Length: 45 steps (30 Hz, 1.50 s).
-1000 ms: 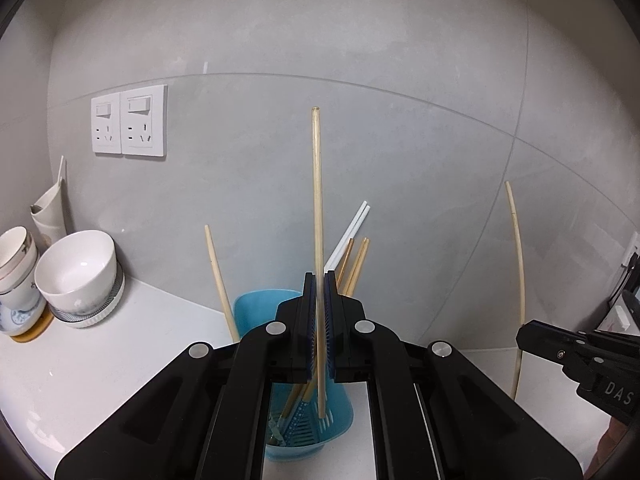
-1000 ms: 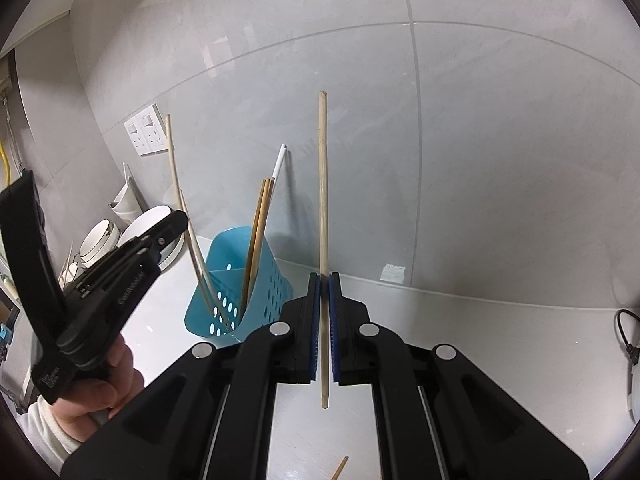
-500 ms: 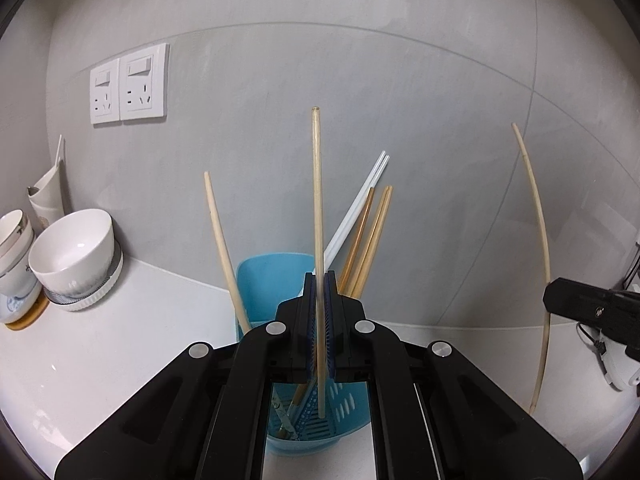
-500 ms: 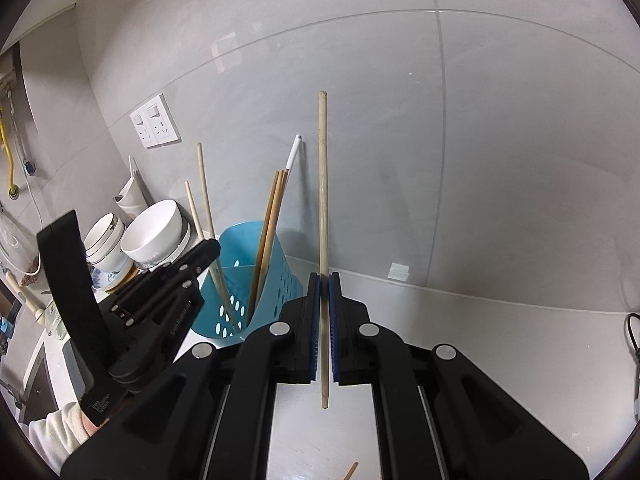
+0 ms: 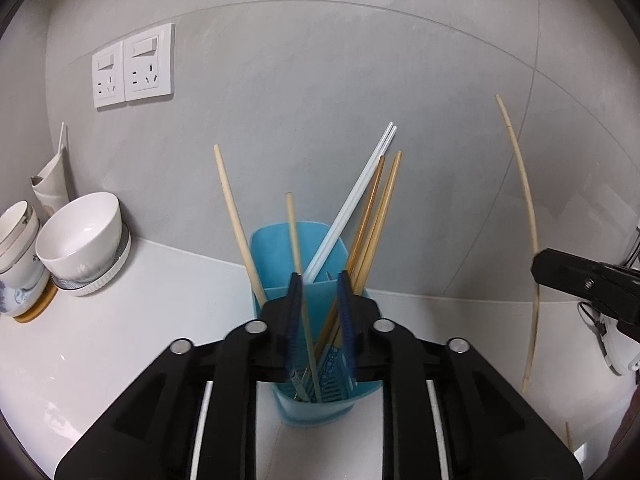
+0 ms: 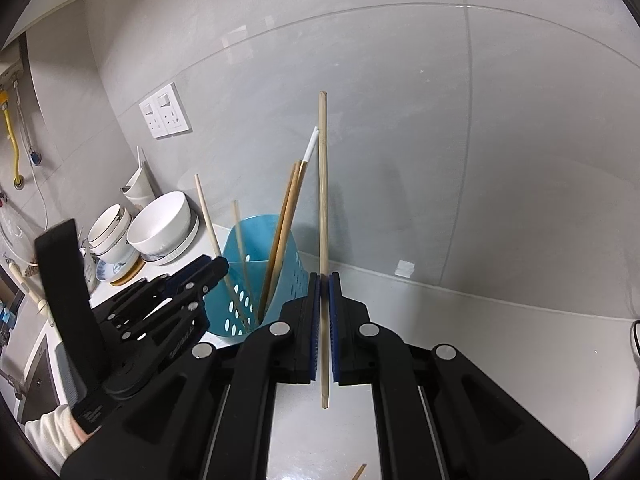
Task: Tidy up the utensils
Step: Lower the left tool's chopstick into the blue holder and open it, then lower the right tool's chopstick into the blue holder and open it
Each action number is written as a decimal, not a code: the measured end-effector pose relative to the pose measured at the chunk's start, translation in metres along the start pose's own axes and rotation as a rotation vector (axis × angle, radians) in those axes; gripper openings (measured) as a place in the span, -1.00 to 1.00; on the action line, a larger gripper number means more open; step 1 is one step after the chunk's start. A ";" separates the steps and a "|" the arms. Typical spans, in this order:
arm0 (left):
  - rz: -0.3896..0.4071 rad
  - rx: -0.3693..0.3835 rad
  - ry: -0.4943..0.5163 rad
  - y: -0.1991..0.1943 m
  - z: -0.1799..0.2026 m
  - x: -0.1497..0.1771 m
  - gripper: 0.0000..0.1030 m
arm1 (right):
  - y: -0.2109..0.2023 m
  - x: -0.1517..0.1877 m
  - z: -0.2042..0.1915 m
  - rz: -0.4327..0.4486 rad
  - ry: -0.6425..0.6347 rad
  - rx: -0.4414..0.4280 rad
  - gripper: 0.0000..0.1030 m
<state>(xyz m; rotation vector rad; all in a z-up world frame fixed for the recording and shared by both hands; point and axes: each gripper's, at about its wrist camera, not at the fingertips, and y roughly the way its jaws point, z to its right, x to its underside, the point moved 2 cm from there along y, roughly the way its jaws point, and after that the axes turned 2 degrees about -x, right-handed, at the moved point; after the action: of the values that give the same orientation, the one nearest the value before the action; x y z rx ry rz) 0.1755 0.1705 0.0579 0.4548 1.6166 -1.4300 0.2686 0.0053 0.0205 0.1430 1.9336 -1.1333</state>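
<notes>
The left gripper (image 5: pixel 319 300) hangs over a blue holder (image 5: pixel 276 248). Its jaws have just been opening, and a pale chopstick (image 5: pixel 294 236) stands loose between them, its lower end down inside the holder, touching neither pad. More sticks lean in the holder: a second pale one (image 5: pixel 236 220), a white pair (image 5: pixel 352 200) and two brown ones (image 5: pixel 380 208).

The right gripper (image 6: pixel 324 280) is clamped on another chopstick (image 6: pixel 323 184), held upright above the white counter (image 6: pixel 480 344), to the right of the holder. A further stick (image 6: pixel 359 472) lies on the counter at the bottom edge.

Left of the holder sit a white bowl (image 5: pixel 80 236) and stacked cups (image 5: pixel 18 240). Two wall sockets (image 5: pixel 134 66) are mounted on the grey tiles. Small white lettering on the left gripper's body, seen from the right wrist, is too blurred to read.
</notes>
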 end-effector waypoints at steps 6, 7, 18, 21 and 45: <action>-0.024 -0.036 -0.008 -0.009 -0.009 0.001 -0.10 | 0.007 -0.003 -0.008 0.000 -0.008 -0.015 -0.93; -0.028 -0.038 -0.011 -0.012 -0.011 0.001 -0.04 | 0.009 -0.004 -0.010 0.003 -0.010 -0.023 -0.93; -0.121 -0.044 -0.033 -0.038 -0.027 0.003 0.74 | 0.034 -0.017 -0.029 0.075 -0.004 -0.110 -0.93; -0.120 -0.042 -0.036 -0.045 -0.032 0.004 0.89 | 0.039 -0.020 -0.036 0.102 -0.016 -0.139 -0.93; -0.184 -0.109 -0.100 -0.048 -0.071 0.011 0.88 | 0.090 0.005 -0.057 0.134 -0.056 -0.150 -0.92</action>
<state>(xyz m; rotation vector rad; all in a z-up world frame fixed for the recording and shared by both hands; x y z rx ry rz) 0.1061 0.2206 0.0720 0.1722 1.6796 -1.4656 0.2734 0.0995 -0.0307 0.1546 1.9212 -0.8925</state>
